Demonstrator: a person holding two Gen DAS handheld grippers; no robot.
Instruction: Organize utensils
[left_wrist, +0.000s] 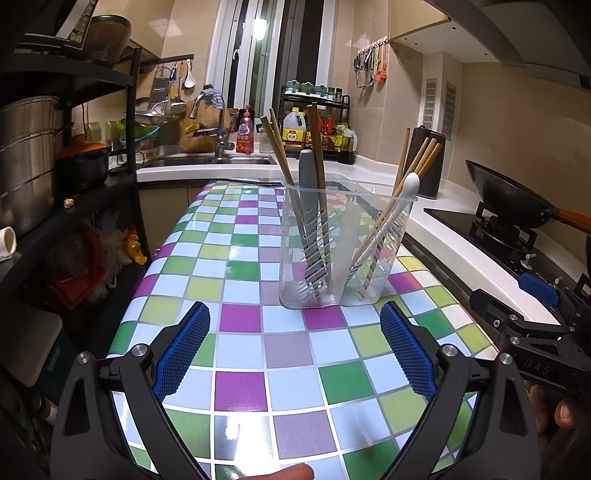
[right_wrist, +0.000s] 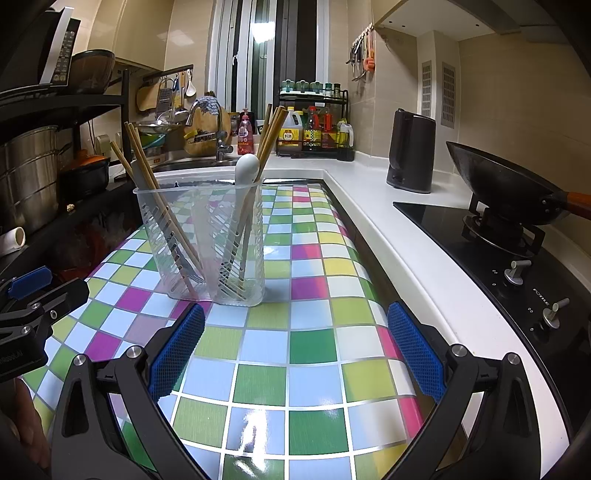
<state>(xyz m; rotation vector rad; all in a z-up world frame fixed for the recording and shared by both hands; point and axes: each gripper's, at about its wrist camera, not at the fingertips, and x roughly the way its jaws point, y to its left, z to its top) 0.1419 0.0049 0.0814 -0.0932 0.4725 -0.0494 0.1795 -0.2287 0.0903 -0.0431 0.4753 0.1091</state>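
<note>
Clear utensil holder (left_wrist: 341, 243) is stood upright on checkered bench (left_wrist: 240, 391), w/ chopsticks (left_wrist: 317, 155) + white spoon (left_wrist: 391, 218) inside. L hand-held gripper (left_wrist: 295, 350) and R hand-held gripper (right_wrist: 295, 350) are held spread, empty, near holder.

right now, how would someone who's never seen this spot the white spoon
On the checkered tablecloth stands a clear plastic utensil holder. The white plastic spoon leans in its right compartment among wooden chopsticks; it alone is white with a rounded end.
</note>
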